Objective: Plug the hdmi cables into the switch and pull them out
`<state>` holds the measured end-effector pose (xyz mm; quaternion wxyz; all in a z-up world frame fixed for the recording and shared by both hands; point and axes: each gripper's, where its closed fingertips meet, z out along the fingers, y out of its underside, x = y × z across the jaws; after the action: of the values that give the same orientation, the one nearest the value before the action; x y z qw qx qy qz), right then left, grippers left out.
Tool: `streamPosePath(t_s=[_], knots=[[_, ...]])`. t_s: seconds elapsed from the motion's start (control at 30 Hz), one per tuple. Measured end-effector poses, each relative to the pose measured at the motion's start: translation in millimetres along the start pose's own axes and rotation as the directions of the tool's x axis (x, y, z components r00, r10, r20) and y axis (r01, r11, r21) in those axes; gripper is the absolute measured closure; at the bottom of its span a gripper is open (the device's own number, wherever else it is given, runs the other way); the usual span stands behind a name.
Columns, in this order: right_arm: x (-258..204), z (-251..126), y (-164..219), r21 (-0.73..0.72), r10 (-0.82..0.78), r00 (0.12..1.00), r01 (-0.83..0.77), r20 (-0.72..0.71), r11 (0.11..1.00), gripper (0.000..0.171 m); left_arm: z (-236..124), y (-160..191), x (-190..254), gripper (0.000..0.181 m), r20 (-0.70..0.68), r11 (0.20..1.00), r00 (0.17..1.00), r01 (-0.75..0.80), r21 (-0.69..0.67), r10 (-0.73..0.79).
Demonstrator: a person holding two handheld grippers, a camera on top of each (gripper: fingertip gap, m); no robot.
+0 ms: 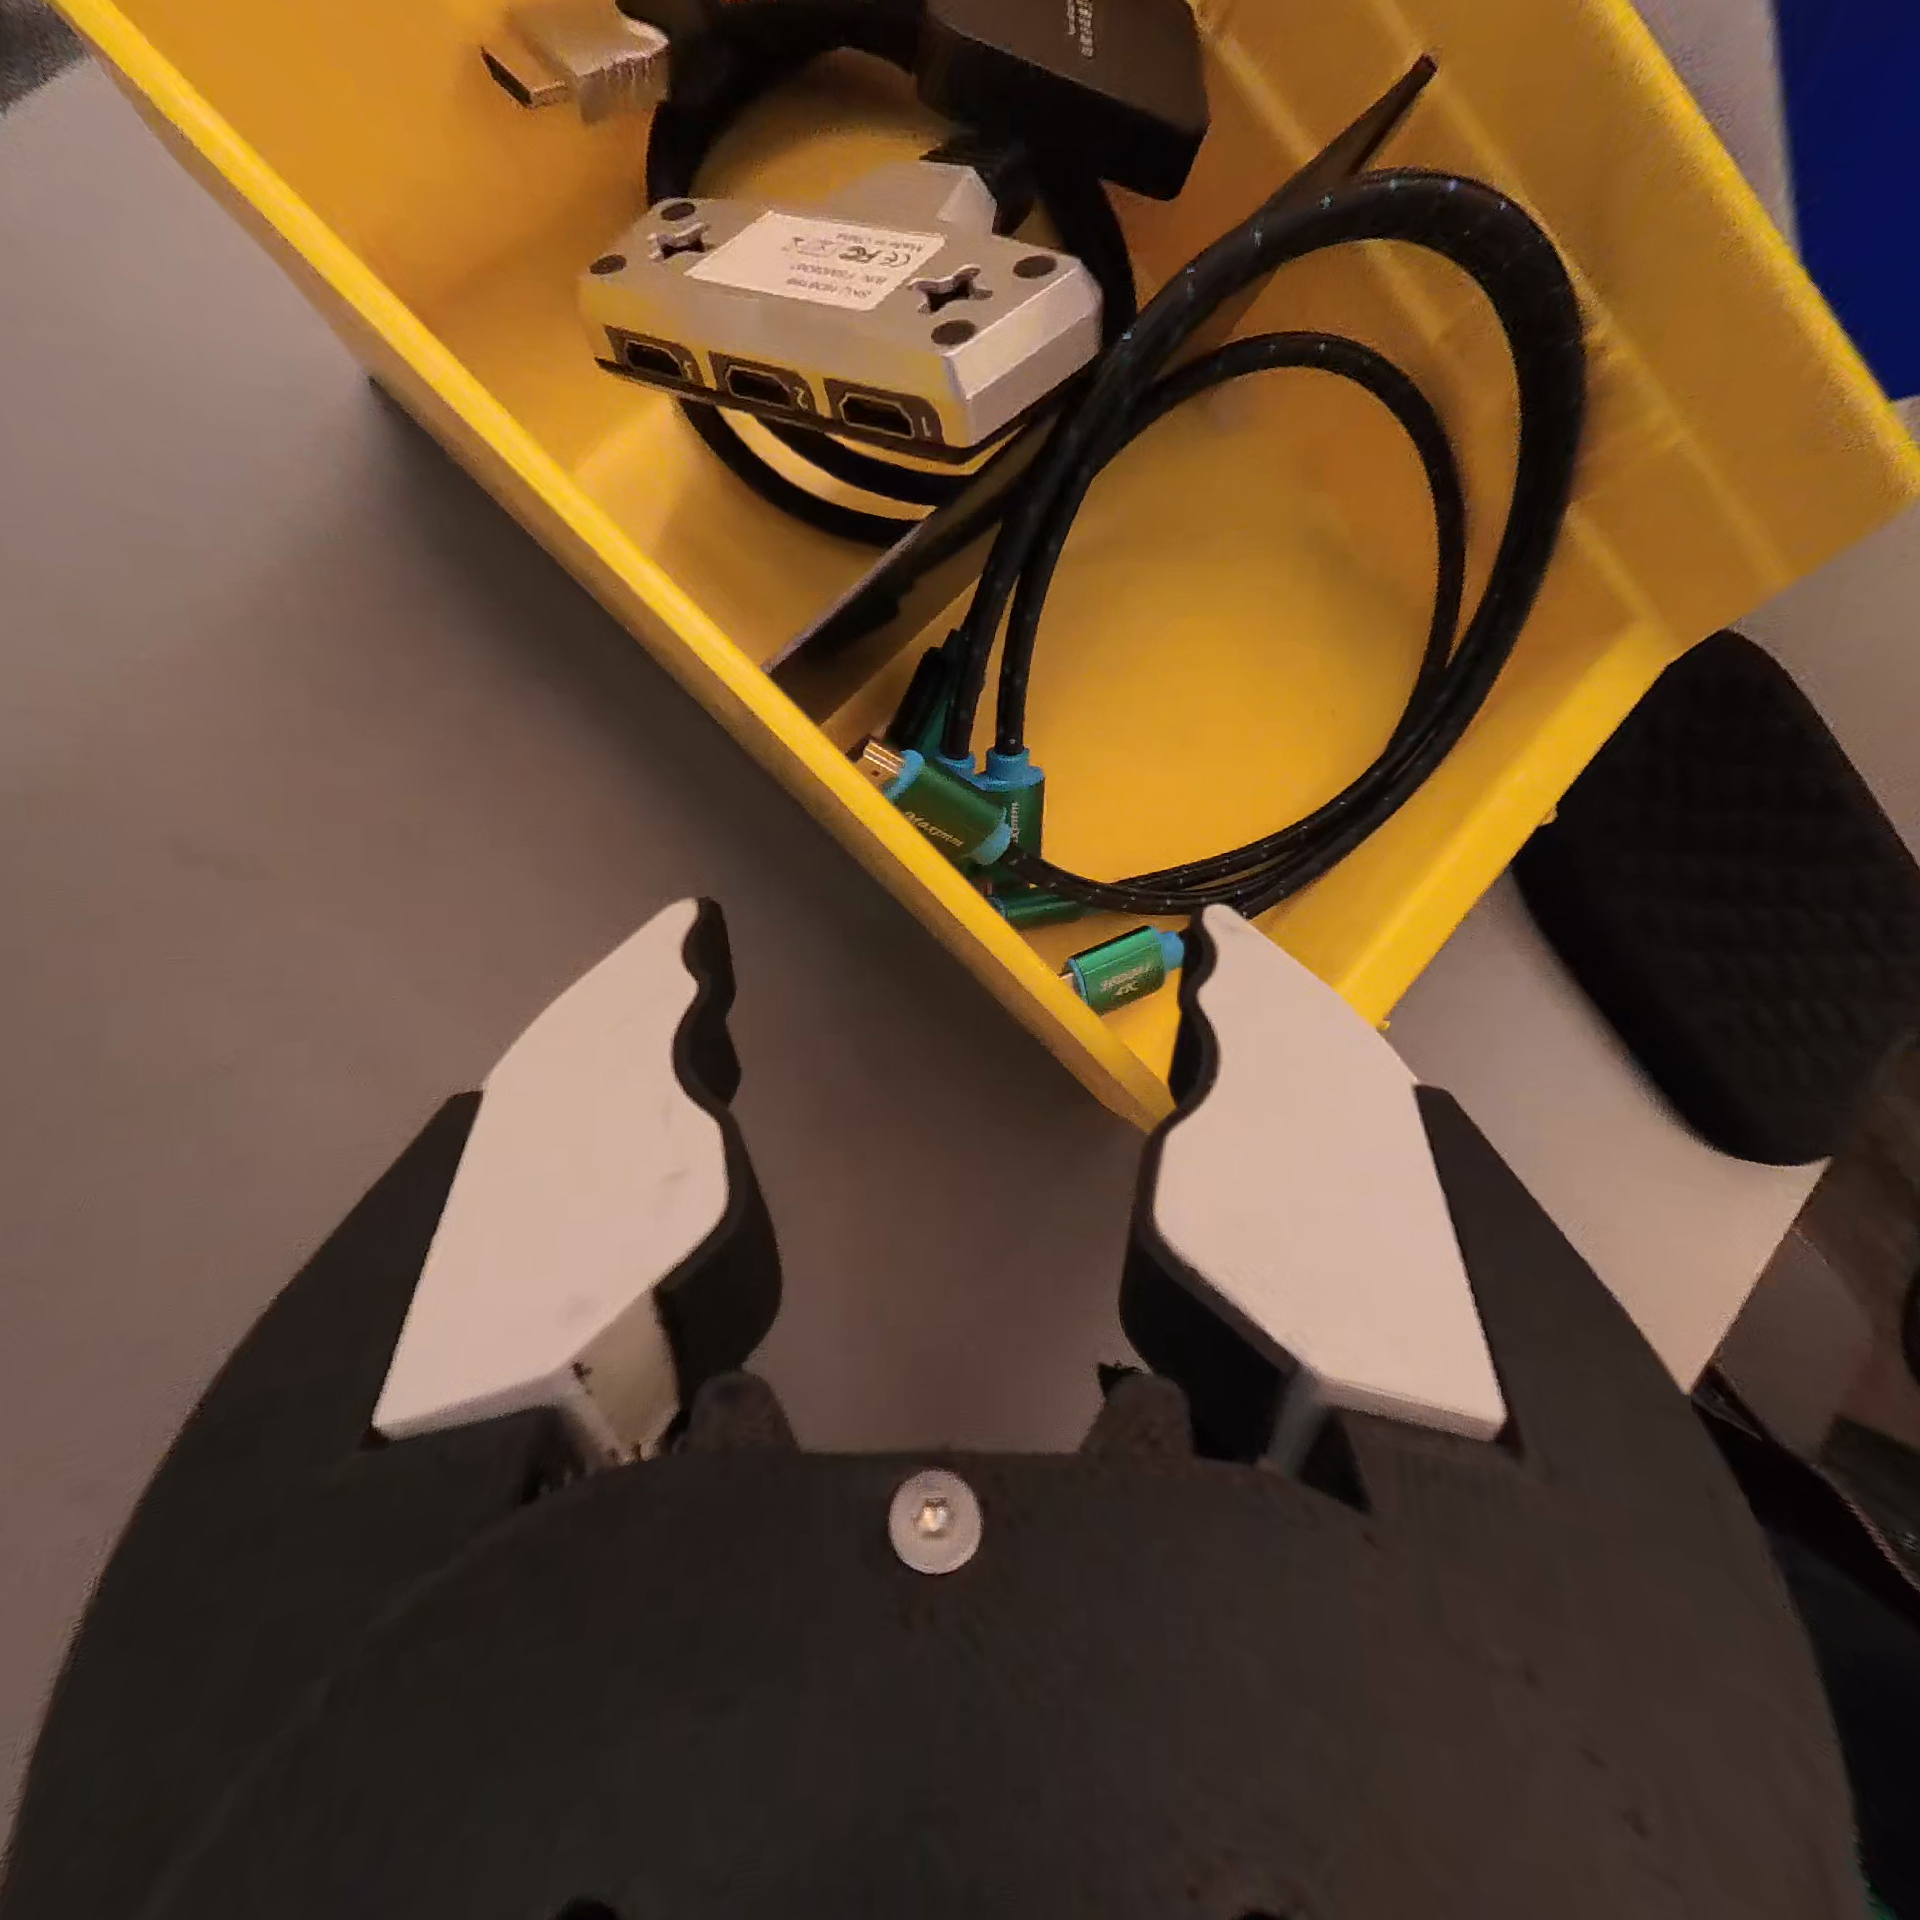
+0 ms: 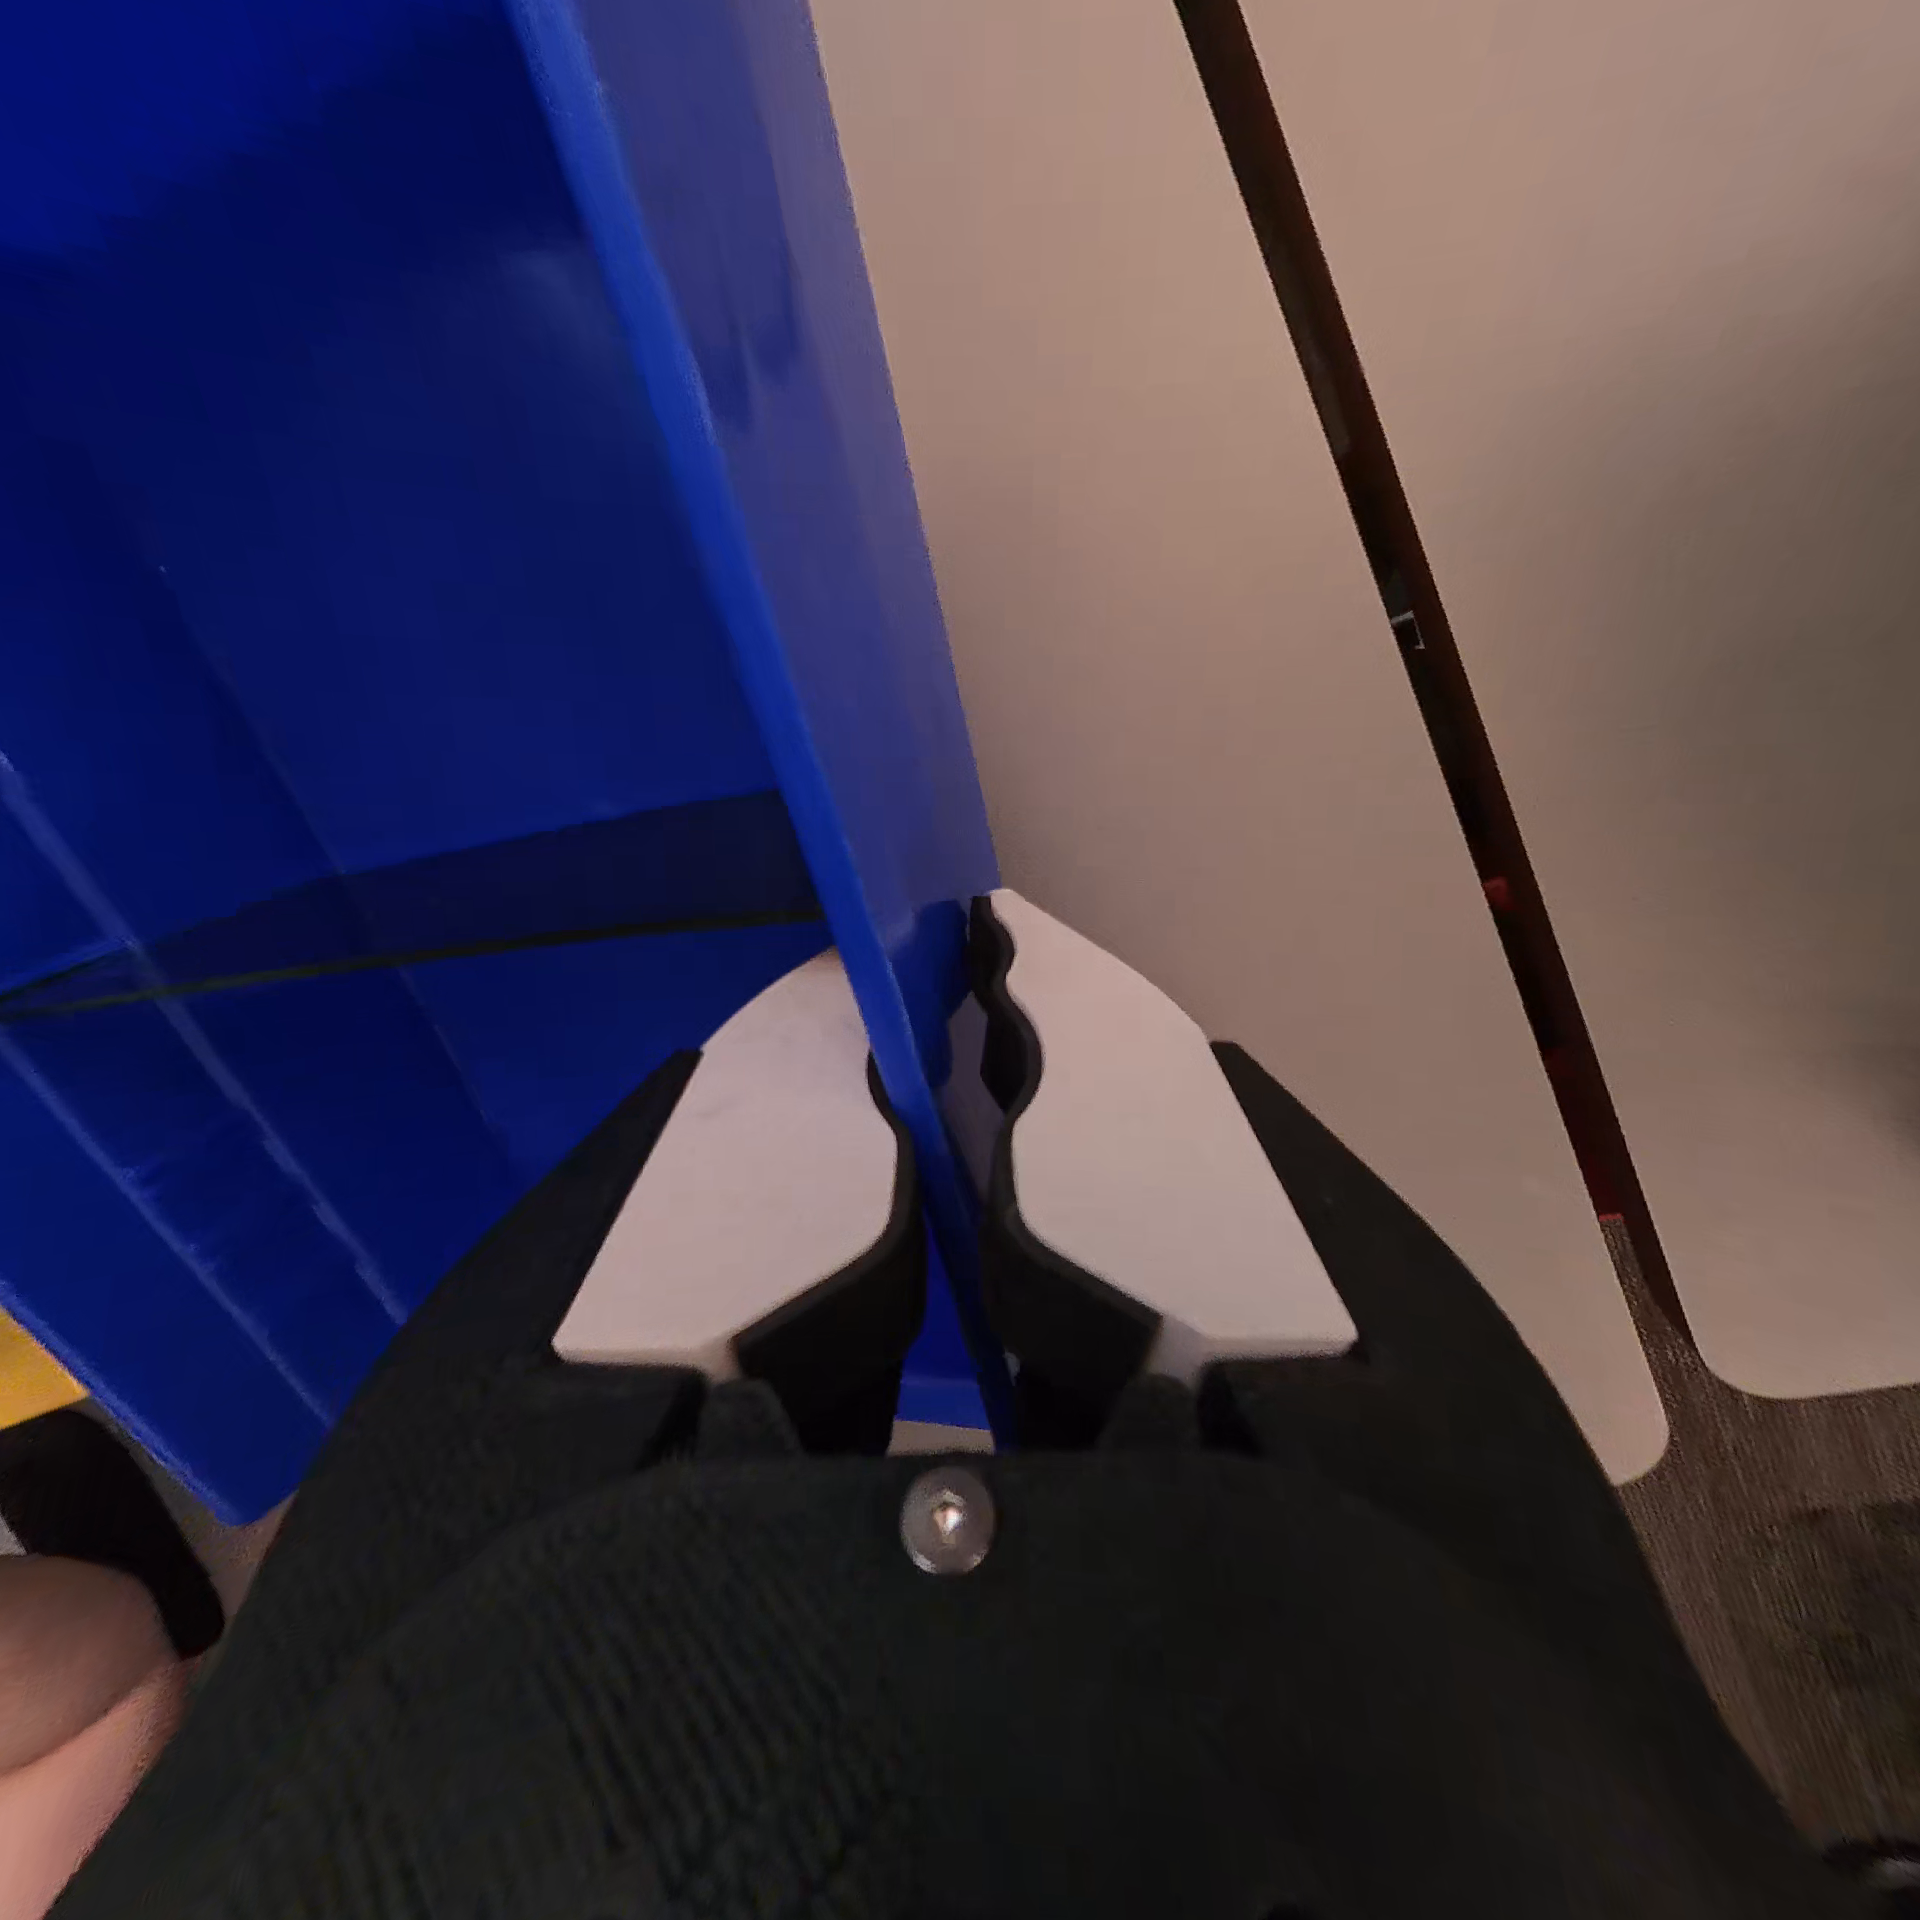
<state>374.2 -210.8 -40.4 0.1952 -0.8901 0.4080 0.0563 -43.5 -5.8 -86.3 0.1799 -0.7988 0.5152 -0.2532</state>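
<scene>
**Spotter:** Where is the switch, and which way does it face?

**Operator:** I see the silver rectangular metal HDMI switch [image 1: 840,324] in the far compartment of the yellow plastic bin [image 1: 520,436], resting on a coil of black cable [image 1: 1081,208]. Its long axis runs roughly across my left view, and its row of three ports faces back toward my left tool [image 1: 956,966]. All three ports look empty.

**Spotter:** And the cables?

**Operator:** The black braided HDMI cables with green metal plugs [image 1: 1455,499] loop in the near compartment, past a dark divider [image 1: 1039,488]. Most plugs bunch against the near wall; one green plug [image 1: 1122,966] lies apart, just beside my left tool's right finger.

**Spotter:** Tool states?

**Operator:** My left tool is spread wide with nothing in it. My right tool [image 2: 925,997] is nearly closed, pinching the wall of a blue plastic bin [image 2: 416,520].

**Spotter:** Surroundings?

**Operator:** A pale grey surface [image 1: 260,727] carries both bins; grey carpet [image 2: 1787,1558] shows beyond its edge.
</scene>
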Motion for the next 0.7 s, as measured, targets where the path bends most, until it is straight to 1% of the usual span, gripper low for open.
streamPosePath(t_s=[0.07, 0.13, 0.2, 0.23, 0.33, 0.43, 0.6, 0.7], knots=[[5.0, 12.4, 5.7, -0.021, 0.005, 1.0, -0.005, -0.005, 1.0, 0.164, -0.8, 1.6, -2.4, 0.11, -0.002, 1.0, 1.0, 0.001, -0.009, -0.001], [5.1, 22.4, 9.3, -0.035, 0.011, 1.0, -0.011, -0.003, 0.999, 0.165, -2.3, 1.5, -7.0, 0.116, 0.019, 1.0, 1.0, -0.022, -0.012, 0.022], [1.1, 29.6, 9.8, -0.039, 0.011, 1.0, -0.011, 0.002, 0.999, 0.165, -1.8, 1.9, 5.1, 0.145, -0.059, 1.0, 0.998, -0.018, -0.013, 0.018], [-2.3, 32.3, 9.3, -0.04, 0.007, 1.0, -0.007, 0.007, 0.999, 0.165, -2.1, 2.7, 10.8, 0.154, -0.091, 1.0, 0.996, -0.022, -0.018, 0.02], [-15.8, 37.5, 7.5, -0.043, -0.014, 1.0, 0.015, 0.022, 0.999, 0.164, -7.1, 8.1, 6.7, 0.157, -0.068, 0.992, 0.992, -0.112, -0.065, 0.108], [-33.6, 42.3, 9.4, -0.064, -0.054, 0.998, 0.056, 0.032, 0.996, 0.164, -20.1, 19.5, -14.5, 0.161, -0.035, 0.982, 0.991, -0.13, -0.14, 0.126], [-75.8, 60.9, 23.9, -0.125, -0.13, 0.988, 0.14, 0.084, 0.982, 0.164, -48.2, 36.7, -70.0, 0.172, 0.005, 0.979, 1.0, -0.022, -0.201, 0.024], [-100.4, 77.6, 37.5, -0.187, -0.176, 0.977, 0.197, 0.123, 0.962, 0.164, -68.0, 46.6, -115.4, 0.177, 0.105, 0.981, 0.994, 0.043, -0.187, -0.024]])
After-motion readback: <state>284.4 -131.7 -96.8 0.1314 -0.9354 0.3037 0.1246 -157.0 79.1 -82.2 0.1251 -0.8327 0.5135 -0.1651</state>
